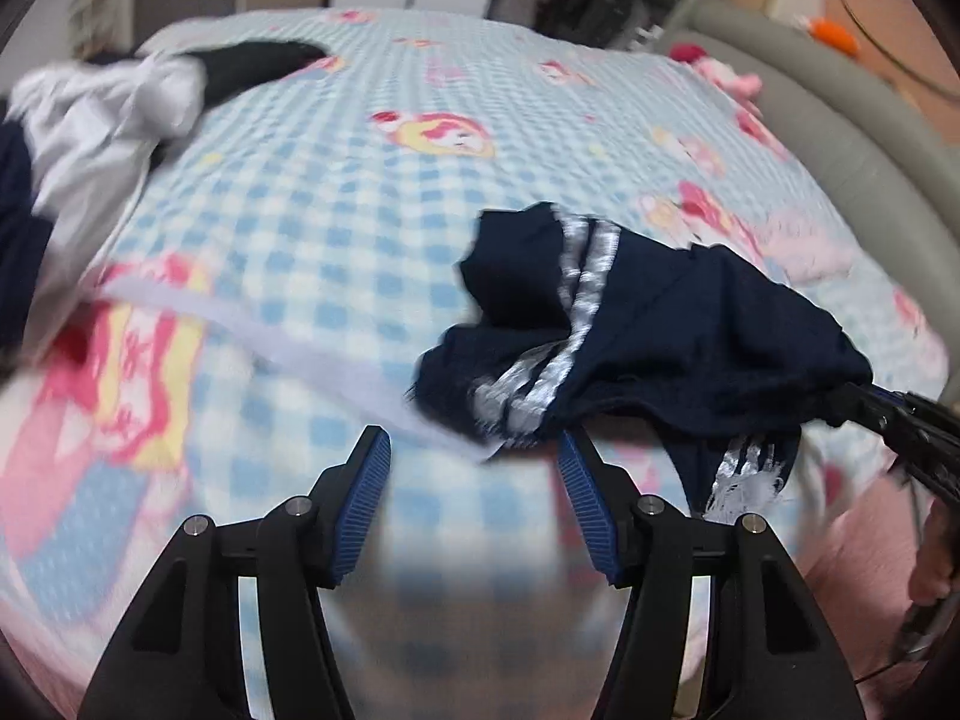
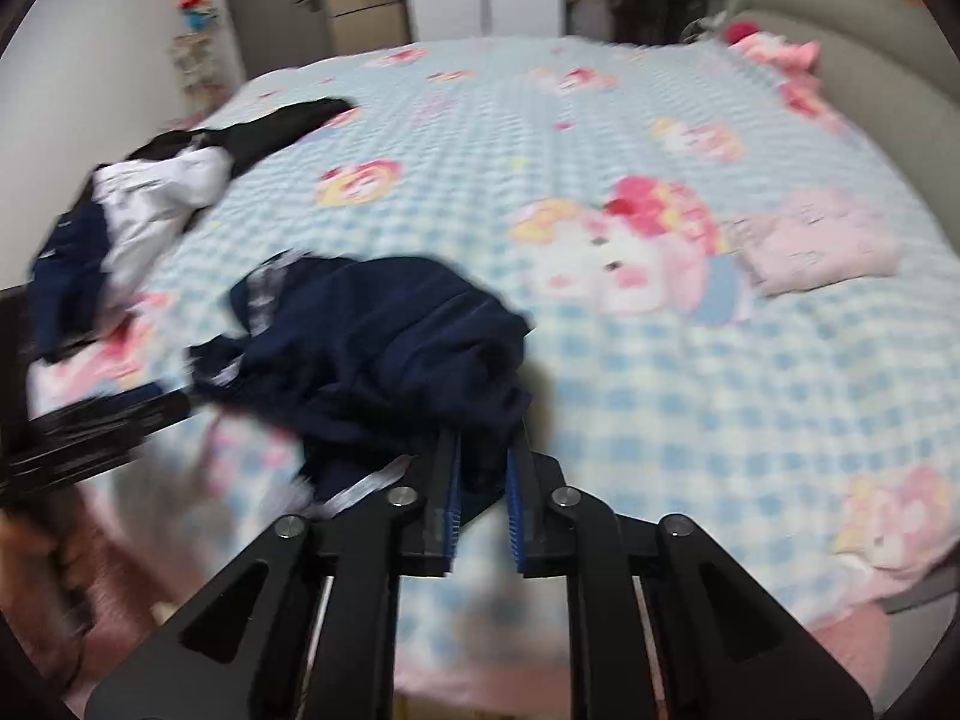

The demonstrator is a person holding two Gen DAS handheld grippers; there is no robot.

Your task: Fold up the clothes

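A: How wide is the left hand-held gripper (image 1: pixel 474 450) standing?

B: Wide apart, its blue ribbed pads (image 1: pixel 363 498) holding nothing. The lower edge of the navy garment with white stripes (image 1: pixel 636 330) hangs just ahead of its right fingertip; whether cloth and tip touch I cannot tell through the blur.

A: And the right hand-held gripper (image 2: pixel 485 456)?

B: Its fingers are drawn nearly together and clamped on a bunched fold of that same navy garment (image 2: pixel 384 336), with dark cloth filling the narrow gap between the pads. The rest of the garment spills forward and to the left of it, lifted partly off the bed's blue checked sheet (image 2: pixel 690 396).

A: Does the left wrist view show that grasp?

B: It does: the right hand-held gripper (image 1: pixel 864 396) comes in from the right edge and meets the garment's corner.

A: Anything else near them?

B: A heap of white and dark clothes (image 2: pixel 150 210) lies well to the left and farther out, and a folded pink garment (image 2: pixel 816 246) lies ahead to the right, apart from both.
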